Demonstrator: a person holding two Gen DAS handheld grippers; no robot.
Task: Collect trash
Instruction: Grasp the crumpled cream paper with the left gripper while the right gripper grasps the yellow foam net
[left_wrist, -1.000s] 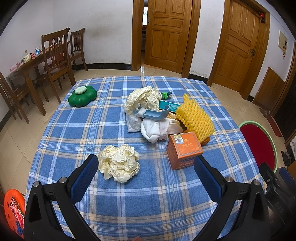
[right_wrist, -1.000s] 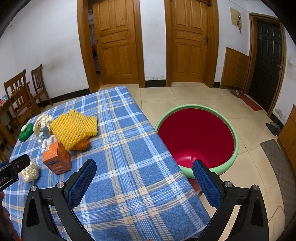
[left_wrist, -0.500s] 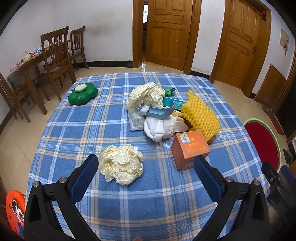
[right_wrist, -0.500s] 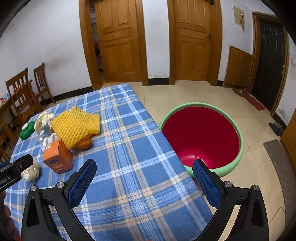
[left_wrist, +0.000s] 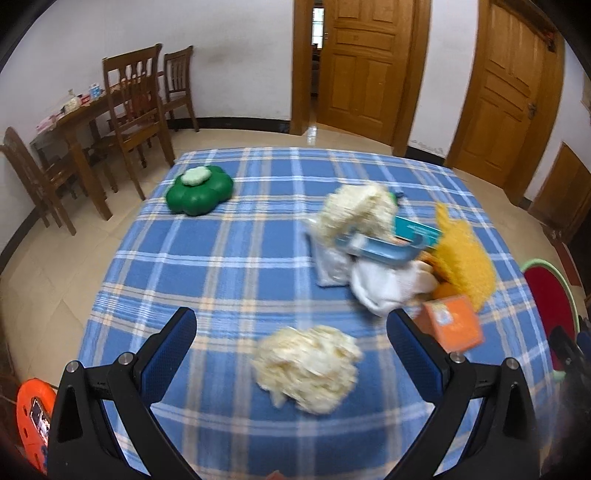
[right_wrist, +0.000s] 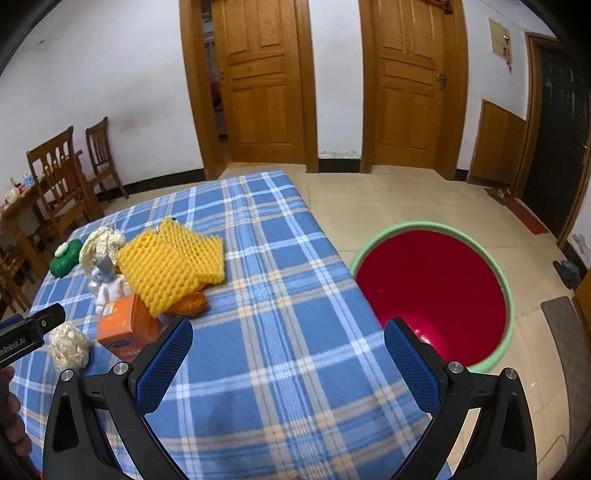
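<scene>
My left gripper (left_wrist: 291, 354) is open above the near part of the blue plaid table (left_wrist: 229, 266). A crumpled cream paper ball (left_wrist: 308, 367) lies between its fingers, a little right of centre; contact cannot be told. An orange box (left_wrist: 452, 328), a yellow foam net (left_wrist: 463, 254), a white cloth (left_wrist: 388, 286) and another paper ball (left_wrist: 356, 212) form a pile at the right. My right gripper (right_wrist: 288, 356) is open and empty over the table's right side. The red bin with a green rim (right_wrist: 436, 295) stands on the floor beside the table.
A green flower-shaped object (left_wrist: 199, 190) sits at the table's far left. Wooden chairs and a side table (left_wrist: 122, 110) stand at the back left. Wooden doors (right_wrist: 266, 85) line the far wall. The orange box (right_wrist: 127, 332) and foam net (right_wrist: 168, 264) also show in the right wrist view.
My left gripper has swung left and moved forward; the near paper ball now sits between its fingers. My right gripper has drifted slightly, with the bin a little nearer.
</scene>
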